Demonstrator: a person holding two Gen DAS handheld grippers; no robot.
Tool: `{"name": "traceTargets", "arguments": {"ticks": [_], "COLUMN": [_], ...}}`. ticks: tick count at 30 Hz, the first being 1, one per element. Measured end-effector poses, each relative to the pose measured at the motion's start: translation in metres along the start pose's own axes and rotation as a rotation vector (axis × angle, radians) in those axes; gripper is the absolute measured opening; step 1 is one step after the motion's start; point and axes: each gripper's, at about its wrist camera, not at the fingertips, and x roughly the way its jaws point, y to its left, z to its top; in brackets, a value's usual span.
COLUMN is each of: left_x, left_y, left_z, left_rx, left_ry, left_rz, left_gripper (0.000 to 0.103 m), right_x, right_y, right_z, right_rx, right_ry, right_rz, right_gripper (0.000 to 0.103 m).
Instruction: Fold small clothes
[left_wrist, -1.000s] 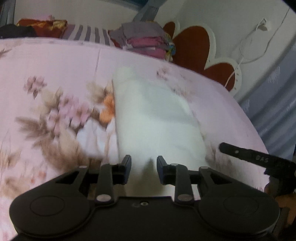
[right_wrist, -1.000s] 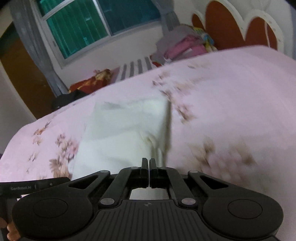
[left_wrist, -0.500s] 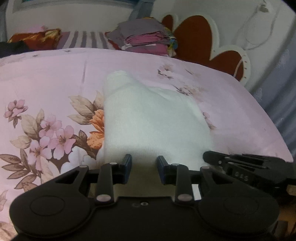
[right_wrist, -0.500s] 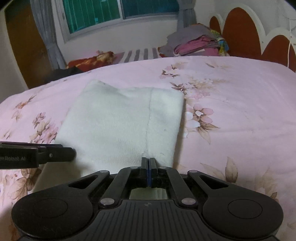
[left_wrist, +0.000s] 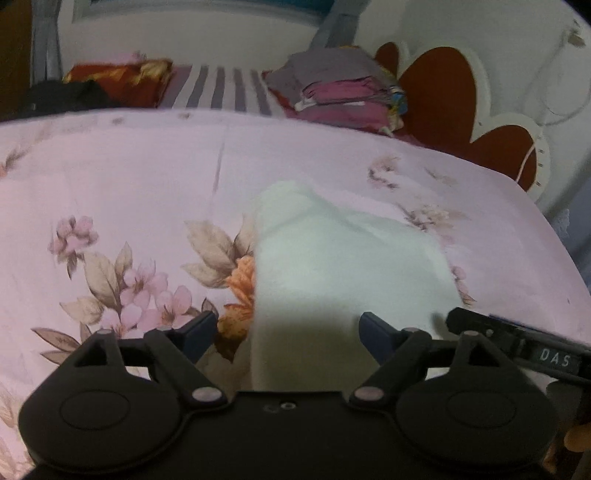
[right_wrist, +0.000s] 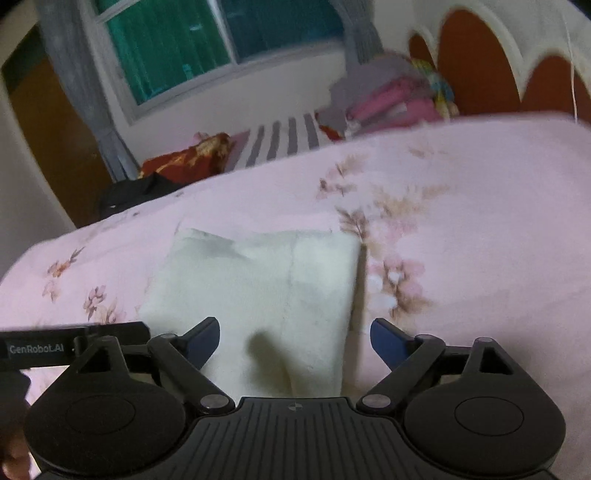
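Observation:
A folded white cloth (left_wrist: 343, 258) lies flat on the pink floral bedspread (left_wrist: 129, 177). In the left wrist view my left gripper (left_wrist: 286, 332) hangs over the cloth's near edge; its jaws are opening and the pads touch nothing. The right gripper's finger pokes in at that view's right edge (left_wrist: 517, 339). In the right wrist view the same cloth (right_wrist: 266, 280) lies ahead, and my right gripper (right_wrist: 295, 339) is over its near right corner, jaws opening wide, the cloth below them and not pinched. The left gripper's finger (right_wrist: 74, 343) shows at the left.
A stack of folded clothes (left_wrist: 343, 92) sits at the far side near the red and white headboard (left_wrist: 443, 88). A striped pillow (left_wrist: 221, 88), a red patterned cushion (left_wrist: 122, 81) and a dark item (left_wrist: 70, 96) lie along the back. A window (right_wrist: 207, 40) is behind.
Both grippers have opened wide: the right was shut on the cloth's near edge and has let it go, and the left has spread from a narrow gap. The cloth now lies flat.

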Motion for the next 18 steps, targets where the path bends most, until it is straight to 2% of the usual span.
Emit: {"name": "traceTargets", "arguments": {"ticks": [5, 9, 10, 11, 13, 15, 17, 18], "left_x": [0.018, 0.03, 0.032, 0.034, 0.034, 0.033, 0.029, 0.026], "left_y": [0.012, 0.014, 0.013, 0.011, 0.005, 0.002, -0.001, -0.002], "left_z": [-0.002, -0.004, -0.005, -0.005, -0.008, -0.008, -0.007, -0.006], "left_rx": [-0.052, -0.073, -0.075, -0.071, -0.054, -0.05, -0.032, -0.022], "left_ry": [0.043, 0.084, 0.087, 0.083, 0.072, 0.065, 0.049, 0.041], "left_rz": [-0.057, -0.105, -0.118, -0.126, -0.131, -0.125, -0.119, -0.118], "left_gripper": [0.083, 0.082, 0.08, 0.076, 0.071, 0.064, 0.05, 0.046], "right_x": [0.023, 0.034, 0.036, 0.038, 0.041, 0.041, 0.041, 0.04], "right_y": [-0.035, -0.043, -0.041, -0.039, -0.036, -0.034, -0.038, -0.038], "right_z": [-0.005, -0.009, -0.009, -0.009, -0.01, -0.01, -0.01, -0.01], "right_rx": [0.173, 0.202, 0.187, 0.172, 0.17, 0.158, 0.196, 0.202], "right_ry": [0.07, 0.064, 0.065, 0.067, 0.068, 0.077, 0.089, 0.089], "right_rz": [0.089, 0.155, 0.164, 0.165, 0.175, 0.185, 0.218, 0.228], "right_gripper": [0.088, 0.087, 0.082, 0.068, 0.06, 0.047, 0.036, 0.034]}}
